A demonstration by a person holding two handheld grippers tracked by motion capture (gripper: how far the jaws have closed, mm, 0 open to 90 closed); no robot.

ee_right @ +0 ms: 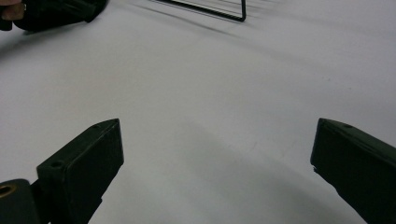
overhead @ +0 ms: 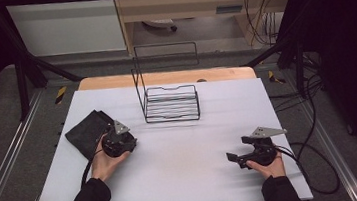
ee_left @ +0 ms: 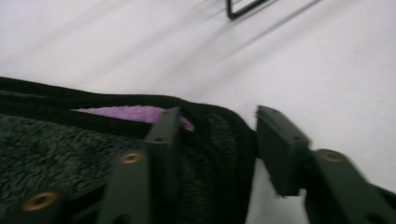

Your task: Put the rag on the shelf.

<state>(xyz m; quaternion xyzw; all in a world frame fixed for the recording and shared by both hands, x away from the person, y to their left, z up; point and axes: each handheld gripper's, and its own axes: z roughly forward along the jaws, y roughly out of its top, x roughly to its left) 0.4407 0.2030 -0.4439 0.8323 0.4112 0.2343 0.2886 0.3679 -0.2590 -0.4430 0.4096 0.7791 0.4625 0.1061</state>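
A dark folded cloth [overhead: 85, 130] lies at the left of the white table [overhead: 182, 155]. In the left gripper view it is black and fluffy [ee_left: 56, 154], with a purple layer [ee_left: 126, 113] showing in the fold. My left gripper [overhead: 111, 136] sits at the cloth's right edge. That edge fills the gap between its jaws [ee_left: 217, 135] and touches both pads. My right gripper [overhead: 235, 158] rests low at the front right, pointing left. Its jaws [ee_right: 217, 149] stand wide open over bare table.
A black wire rack [overhead: 172, 103] with a tall back stands at the table's far middle; its corner shows in both gripper views [ee_left: 245, 7] [ee_right: 205, 9]. Cables [overhead: 319, 166] trail off the right edge. A wooden board [overhead: 164, 77] borders the far side.
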